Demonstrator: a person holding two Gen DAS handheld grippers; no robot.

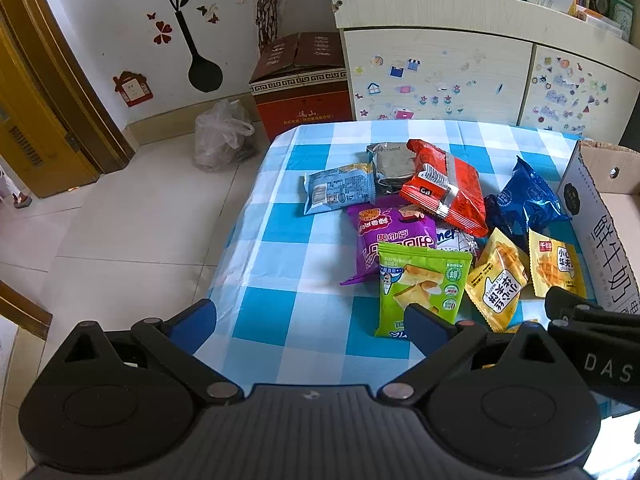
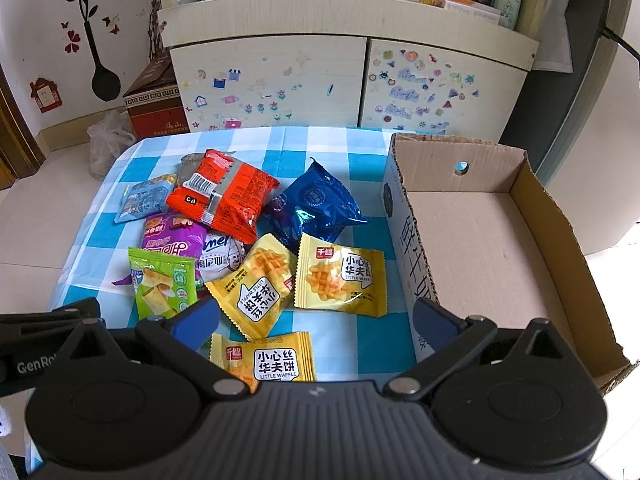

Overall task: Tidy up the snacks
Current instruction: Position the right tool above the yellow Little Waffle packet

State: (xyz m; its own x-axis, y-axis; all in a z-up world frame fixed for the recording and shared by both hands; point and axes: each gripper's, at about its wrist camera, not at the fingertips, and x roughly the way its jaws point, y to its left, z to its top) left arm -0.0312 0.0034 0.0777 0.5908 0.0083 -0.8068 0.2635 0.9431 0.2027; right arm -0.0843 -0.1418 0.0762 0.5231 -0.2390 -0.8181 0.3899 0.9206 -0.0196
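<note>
Several snack packets lie in a heap on the blue checked tablecloth (image 2: 340,144): a red one (image 2: 224,196), a dark blue one (image 2: 316,204), a purple one (image 1: 390,236), a green one (image 1: 420,288), a light blue one (image 1: 340,192), a silver one (image 1: 390,162) and three yellow waffle packets (image 2: 340,276). An open cardboard box (image 2: 492,240) stands to their right, with nothing in it. My left gripper (image 1: 312,320) is open above the table's near edge, left of the green packet. My right gripper (image 2: 316,316) is open above the nearest yellow packet (image 2: 264,356).
A sticker-covered cabinet (image 2: 340,80) with a cluttered shelf stands behind the table. A red carton (image 1: 304,84) and a plastic bag (image 1: 224,136) sit on the tiled floor at the left. A wooden door (image 1: 36,120) is at far left.
</note>
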